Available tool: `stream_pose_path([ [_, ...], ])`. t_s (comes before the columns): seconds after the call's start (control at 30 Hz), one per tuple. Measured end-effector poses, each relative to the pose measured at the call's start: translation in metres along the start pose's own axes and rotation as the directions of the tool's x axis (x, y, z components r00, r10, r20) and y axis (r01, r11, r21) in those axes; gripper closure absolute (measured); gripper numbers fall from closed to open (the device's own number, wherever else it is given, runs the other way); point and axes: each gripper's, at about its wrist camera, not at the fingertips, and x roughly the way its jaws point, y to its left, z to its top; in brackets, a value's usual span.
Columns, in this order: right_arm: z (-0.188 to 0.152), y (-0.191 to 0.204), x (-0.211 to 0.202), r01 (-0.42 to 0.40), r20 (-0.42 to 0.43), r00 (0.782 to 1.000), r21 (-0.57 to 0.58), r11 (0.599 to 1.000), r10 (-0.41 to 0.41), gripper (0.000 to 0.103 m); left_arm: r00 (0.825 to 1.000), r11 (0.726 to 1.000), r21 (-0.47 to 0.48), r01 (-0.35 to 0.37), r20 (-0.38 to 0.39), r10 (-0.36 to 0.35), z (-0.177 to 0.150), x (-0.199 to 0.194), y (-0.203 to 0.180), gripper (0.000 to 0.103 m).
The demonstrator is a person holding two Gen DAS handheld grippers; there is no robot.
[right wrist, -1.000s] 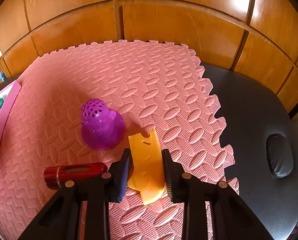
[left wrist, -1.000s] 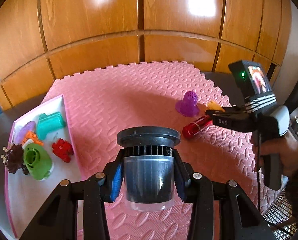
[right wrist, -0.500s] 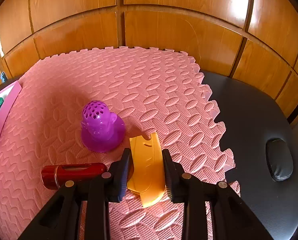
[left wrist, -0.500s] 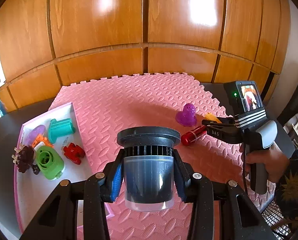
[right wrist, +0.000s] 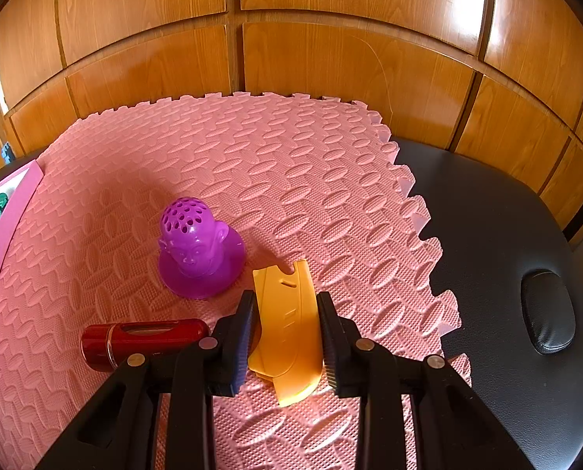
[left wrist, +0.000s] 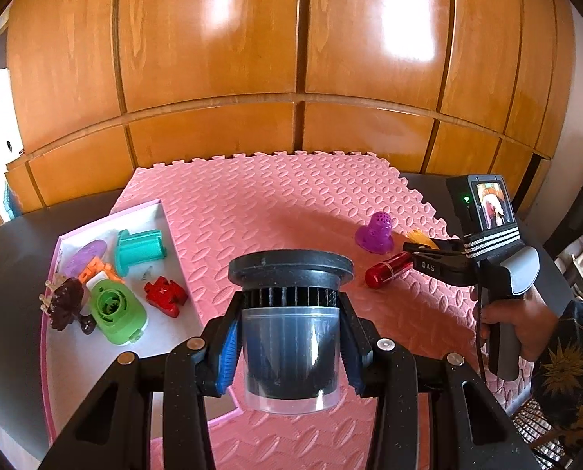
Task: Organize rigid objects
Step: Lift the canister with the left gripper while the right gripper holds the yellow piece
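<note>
The pink foam mat (right wrist: 252,180) is covering most of the black padded table (right wrist: 506,235), and wooden cabinet doors (left wrist: 291,58) are standing behind it. At the mat's left edge a shallow white tray with a pink rim (left wrist: 107,223) is lying, and inside it a teal spool (left wrist: 138,250), a green round piece (left wrist: 115,309), a red piece (left wrist: 164,293), a dark brown figure (left wrist: 66,305) and a flat purple piece (left wrist: 85,252) are resting close together.

The left gripper (left wrist: 289,337) is holding a dark cylinder with a wide black cap (left wrist: 289,313) above the near edge of the mat, beside the tray. The cylinder is sitting between the two blue pads, which are pressing on its clear lower body from both sides. Its long axis is standing upright, cap on top, and a ring of black ribs is showing just under the cap.

The right gripper (right wrist: 285,337) is closed narrowly on a flat yellow plastic piece (right wrist: 285,313). The piece is lying between the fingers with its long axis pointing away from the camera, and its far end with a small notch and a slot is reaching past the fingertips. A hand (left wrist: 522,321) is holding this gripper's handle.

Just to the left of the yellow piece a purple head-shaped figure with holes on top (right wrist: 197,250) is standing upright on the mat. Near it a dark red tube (right wrist: 142,338) is lying on its side, its long axis going left to right, beside the right gripper's left finger.
</note>
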Motion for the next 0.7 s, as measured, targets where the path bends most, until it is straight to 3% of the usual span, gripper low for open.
stream_pose_path([
  [0.47,0.000,0.000,0.000,0.002,0.001,1.000,0.002,1.000,-0.002,0.073,0.999,0.996,-0.074,-0.054,0.007,0.054,-0.008,-0.014,0.038,0.059],
  [0.7,0.000,0.001,-0.001,0.005,0.001,1.000,0.001,1.000,-0.005,0.073,0.994,0.974,-0.206,-0.098,0.016,0.104,-0.010,-0.035,0.094,0.059],
])
